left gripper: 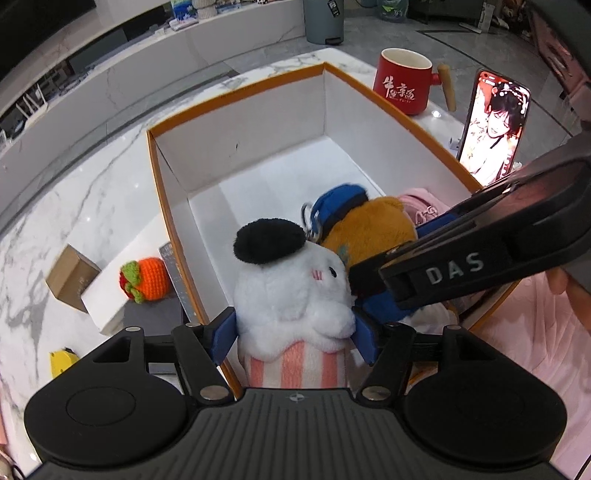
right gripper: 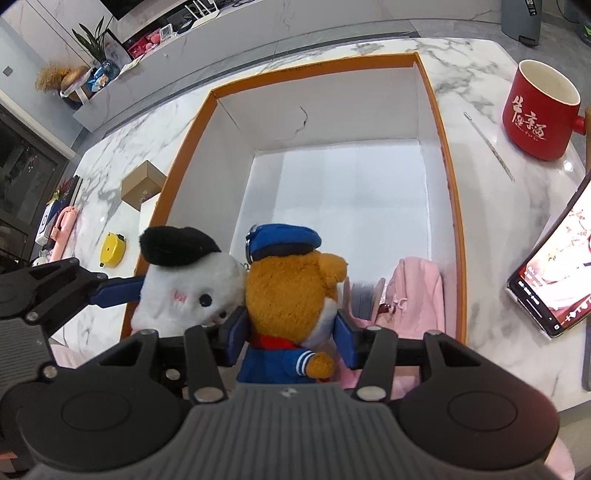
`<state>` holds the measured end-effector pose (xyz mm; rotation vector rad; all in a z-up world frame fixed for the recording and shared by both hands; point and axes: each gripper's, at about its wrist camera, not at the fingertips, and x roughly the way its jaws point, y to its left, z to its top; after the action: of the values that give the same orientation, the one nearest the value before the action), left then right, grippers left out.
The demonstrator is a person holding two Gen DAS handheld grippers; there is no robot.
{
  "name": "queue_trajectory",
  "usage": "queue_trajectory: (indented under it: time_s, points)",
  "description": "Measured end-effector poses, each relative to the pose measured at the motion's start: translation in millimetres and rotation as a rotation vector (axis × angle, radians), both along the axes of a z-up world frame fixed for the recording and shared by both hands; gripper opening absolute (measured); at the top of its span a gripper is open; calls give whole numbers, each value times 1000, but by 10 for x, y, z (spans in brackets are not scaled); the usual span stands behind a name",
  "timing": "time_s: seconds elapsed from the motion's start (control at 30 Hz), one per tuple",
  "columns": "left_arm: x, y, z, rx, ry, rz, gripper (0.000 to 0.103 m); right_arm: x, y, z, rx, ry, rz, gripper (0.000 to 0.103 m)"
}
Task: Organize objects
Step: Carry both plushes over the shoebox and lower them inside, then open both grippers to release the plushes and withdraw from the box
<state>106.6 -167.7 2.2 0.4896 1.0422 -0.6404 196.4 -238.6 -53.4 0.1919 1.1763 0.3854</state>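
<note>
Marble-topped table [right gripper: 480,221] carries an orange-rimmed white box [right gripper: 448,177], mostly bare inside. At its near end two plush toys sit side by side, touching. The left gripper [left gripper: 293,334] clasps the white bunny [left gripper: 291,291] in the black beret, blue pads pressed to its flanks. The right gripper [right gripper: 291,334] grips the brown bear [right gripper: 291,295] in blue sailor cap. A pink pouch [right gripper: 413,291] lies beside the bear. Outside the box stands a red mug [right gripper: 537,114].

I am at home, in a living room: a marble counter [right gripper: 461,206] before me, a long low cabinet [right gripper: 122,92] bearing a potted plant [right gripper: 94,40], a pedal bin [left gripper: 325,18] on the grey tiled floor [left gripper: 391,33]
</note>
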Motion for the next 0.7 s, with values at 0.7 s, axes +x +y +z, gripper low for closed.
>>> queue_trajectory:
  time_s: [0.7]
  points:
    - [160,19,191,-75,-59,-275,66,128,106,245,-94,-119,174,52]
